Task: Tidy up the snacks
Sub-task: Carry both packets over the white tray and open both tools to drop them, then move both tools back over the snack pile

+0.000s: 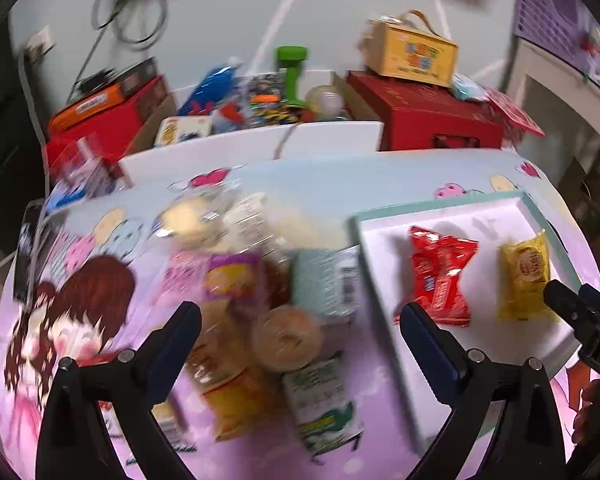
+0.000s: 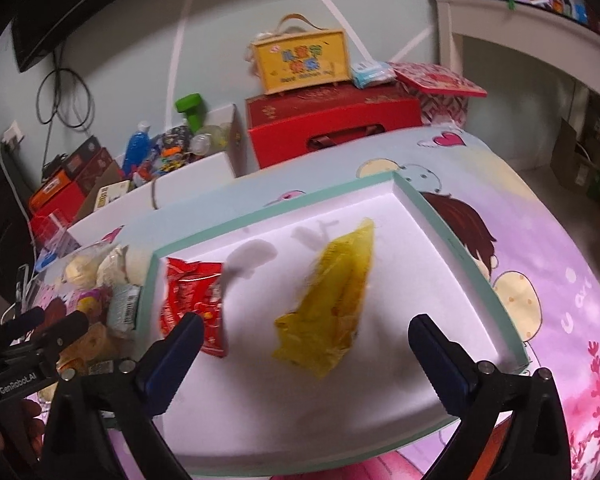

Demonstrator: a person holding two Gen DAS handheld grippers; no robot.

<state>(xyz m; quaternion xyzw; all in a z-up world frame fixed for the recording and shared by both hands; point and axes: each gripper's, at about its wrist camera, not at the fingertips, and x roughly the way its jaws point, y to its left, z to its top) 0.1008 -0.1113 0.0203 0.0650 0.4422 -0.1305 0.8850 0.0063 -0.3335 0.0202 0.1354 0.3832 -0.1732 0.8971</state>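
Note:
A white tray with a teal rim (image 1: 384,248) (image 2: 460,240) lies on the cartoon tablecloth. In it lie a red snack packet (image 1: 440,276) (image 2: 192,300) and a yellow snack packet (image 1: 526,276) (image 2: 332,304). Left of the tray is a pile of snack packets (image 1: 260,300) (image 2: 100,300). My left gripper (image 1: 300,328) is open above the pile, holding nothing. My right gripper (image 2: 306,332) is open over the tray, its fingers either side of the yellow packet, which looks blurred. The right gripper also shows at the right edge of the left wrist view (image 1: 580,312).
Behind the table are a red box (image 1: 432,116) (image 2: 332,124) with a yellow case (image 1: 416,50) (image 2: 300,58) on top, an open white box of toys (image 1: 260,136) (image 2: 172,172) and red and orange boxes (image 1: 100,116) at the left. A white shelf (image 2: 520,40) stands at right.

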